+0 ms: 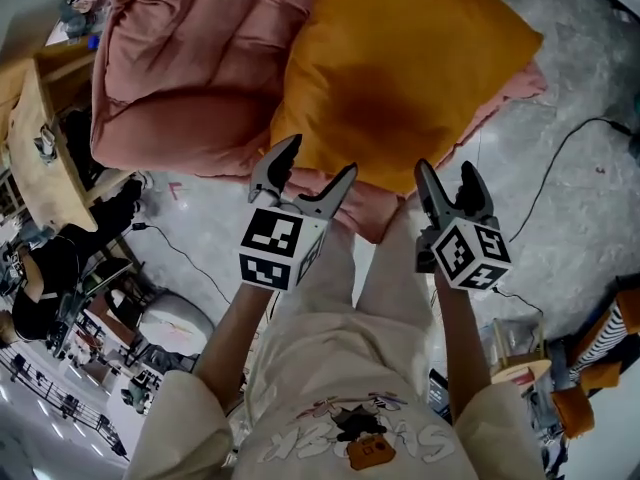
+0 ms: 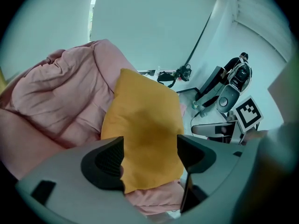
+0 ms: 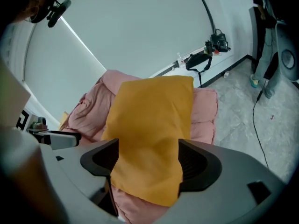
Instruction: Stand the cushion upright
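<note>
In the head view, the orange cushion (image 1: 400, 68) is seen lying flat, not yet stood up, with a pink quilted pad (image 1: 190, 58) under it and bunched up beside it, all on the grey floor (image 1: 580, 98). The left gripper (image 1: 320, 163) and the right gripper (image 1: 445, 173) are held just short of the cushion's near edge, apart from it, each with its jaws spread and nothing between them. A black cable (image 1: 560, 158) is seen on the floor to the side of the cushion. In the left gripper view, the cushion (image 2: 145, 134) is framed between the open jaws but lies beyond them, untouched; the pad shows past the cushion and under its near corner. In the right gripper view, the same is shown: the jaws are wide apart and the cushion (image 3: 154, 125) is lined up between them, its near corner unpinched. A poor grasp is judged the main risk. If only thin fabric at the edge is caught, the soft filling may sag and the cushion fold or slip out when raised. If pad cloth is pinched along with the cushion, both may be dragged up. Stood on so soft a base, the cushion may topple back.
</note>
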`<state>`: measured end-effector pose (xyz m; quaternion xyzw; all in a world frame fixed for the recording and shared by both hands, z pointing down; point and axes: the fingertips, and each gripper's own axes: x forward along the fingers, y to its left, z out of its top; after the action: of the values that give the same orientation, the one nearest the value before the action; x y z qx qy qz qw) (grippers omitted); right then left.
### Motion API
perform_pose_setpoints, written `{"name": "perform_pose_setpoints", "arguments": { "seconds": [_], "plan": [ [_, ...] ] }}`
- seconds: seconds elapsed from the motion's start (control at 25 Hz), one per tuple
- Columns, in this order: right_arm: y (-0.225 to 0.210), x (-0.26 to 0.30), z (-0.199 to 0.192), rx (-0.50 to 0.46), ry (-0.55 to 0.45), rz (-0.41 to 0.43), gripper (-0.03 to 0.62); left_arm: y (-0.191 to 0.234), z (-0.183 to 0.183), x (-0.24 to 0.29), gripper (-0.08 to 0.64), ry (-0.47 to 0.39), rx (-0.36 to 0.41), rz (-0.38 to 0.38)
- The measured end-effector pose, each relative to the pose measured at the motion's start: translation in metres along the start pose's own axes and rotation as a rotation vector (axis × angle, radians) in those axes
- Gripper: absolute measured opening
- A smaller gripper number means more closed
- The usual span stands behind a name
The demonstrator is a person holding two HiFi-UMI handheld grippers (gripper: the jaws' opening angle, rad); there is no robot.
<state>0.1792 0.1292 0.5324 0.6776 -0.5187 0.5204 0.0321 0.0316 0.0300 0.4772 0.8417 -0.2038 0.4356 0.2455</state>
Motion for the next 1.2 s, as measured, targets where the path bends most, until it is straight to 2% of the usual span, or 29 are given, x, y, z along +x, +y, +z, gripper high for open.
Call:
{"name": "perform_pose_setpoints", "arguments": {
  "seconds": [0.32, 0.44, 0.72, 1.0, 1.2],
  "plan": [
    [-0.023, 0.020, 0.005, 0.043, -0.021, -0.016, 0.423, 0.018, 0.017, 0.023, 0.382, -0.014, -0.016, -0.001],
    [-0.024, 0.026, 0.005, 0.041, -0.021, -0.015, 0.431, 0.023, 0.021, 0.032, 0.417, -0.008, -0.007, 0.001],
    [-0.033, 0.039, 0.028, 0.005, -0.046, -0.004, 0.448, 0.036, 0.027, 0.055, 0.440, 0.020, -0.022, 0.004],
    [-0.047, 0.061, 0.037, 0.015, -0.051, -0.003, 0.449, 0.045, 0.022, 0.073, 0.459, 0.053, -0.004, 0.008],
    [-0.053, 0.072, 0.048, 0.015, -0.063, -0.016, 0.449, 0.059, 0.015, 0.077, 0.465, 0.074, -0.026, 0.033]
  ]
}}
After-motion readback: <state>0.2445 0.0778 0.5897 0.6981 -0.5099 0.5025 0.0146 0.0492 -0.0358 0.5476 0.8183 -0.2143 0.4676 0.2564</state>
